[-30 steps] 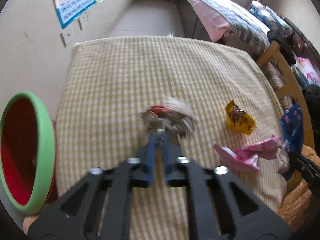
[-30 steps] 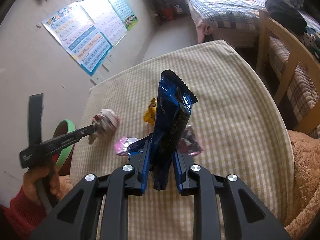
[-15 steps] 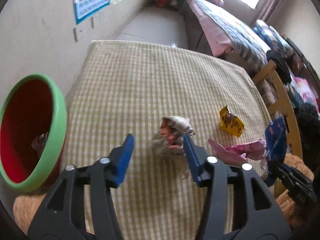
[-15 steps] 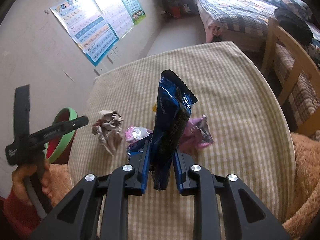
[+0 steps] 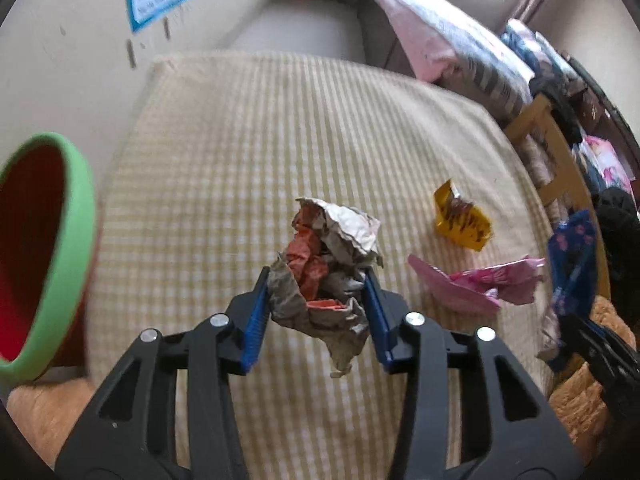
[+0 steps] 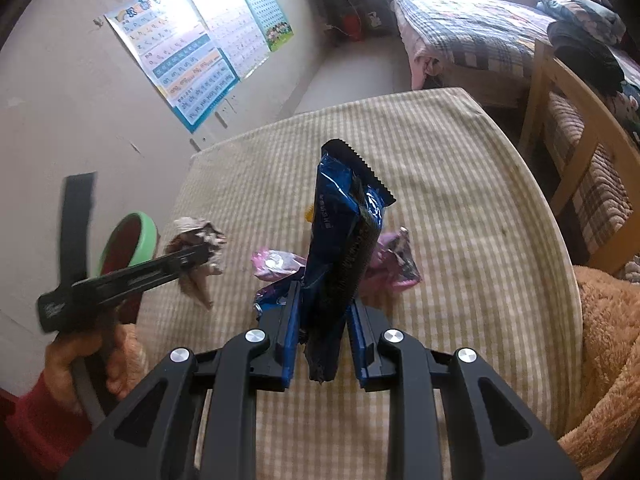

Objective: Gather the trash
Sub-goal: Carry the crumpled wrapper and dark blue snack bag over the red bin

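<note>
A: Left gripper [image 5: 316, 304] status?
B: Jaws closing on the crumpled grey-and-red paper wad [image 5: 328, 268], held between the blue pads.
A: Destination?
B: The green-rimmed red bin [image 5: 60, 248], leftward, nearest this hand; right gripper [image 6: 324, 336] clamps the upright blue foil wrapper [image 6: 344, 240]

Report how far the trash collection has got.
Done: nothing that shows for certain; the green-rimmed bin's inside is unclear. In hand: the left gripper is closing on the crumpled paper wad, and the right gripper holds the blue wrapper. Left: the pink wrapper and yellow wrapper on the table.
</note>
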Tool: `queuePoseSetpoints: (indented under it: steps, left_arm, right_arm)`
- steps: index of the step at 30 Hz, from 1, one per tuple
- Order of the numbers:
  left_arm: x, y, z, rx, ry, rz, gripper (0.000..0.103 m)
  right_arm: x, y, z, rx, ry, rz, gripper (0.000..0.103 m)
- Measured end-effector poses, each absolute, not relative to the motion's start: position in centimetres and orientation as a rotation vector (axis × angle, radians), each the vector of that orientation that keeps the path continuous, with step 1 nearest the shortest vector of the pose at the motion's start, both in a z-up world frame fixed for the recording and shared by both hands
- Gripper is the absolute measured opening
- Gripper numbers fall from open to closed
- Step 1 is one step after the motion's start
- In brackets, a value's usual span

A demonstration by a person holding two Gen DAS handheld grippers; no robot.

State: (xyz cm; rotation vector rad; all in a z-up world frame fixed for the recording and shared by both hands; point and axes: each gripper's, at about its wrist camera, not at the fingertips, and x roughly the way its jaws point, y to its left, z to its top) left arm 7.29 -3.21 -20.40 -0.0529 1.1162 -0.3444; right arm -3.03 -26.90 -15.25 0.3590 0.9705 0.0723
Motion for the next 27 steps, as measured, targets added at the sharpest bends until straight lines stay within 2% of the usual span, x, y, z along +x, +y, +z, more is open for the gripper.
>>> queuePoseSetpoints:
  steps: [11,27]
  left_arm:
    - [2.6,1.4,-12.9,-0.063,0.949,-0.22,0.042]
    - [2.4,3.4,-10.2,-0.074,0.871,-0.182,0.042]
  right_arm:
    - [-1.3,-22.8,-10.9,0.3,0.883,0.19,0.023]
    - [0.1,-18.6,-7.8,0.236,0.836,0.274,0.024]
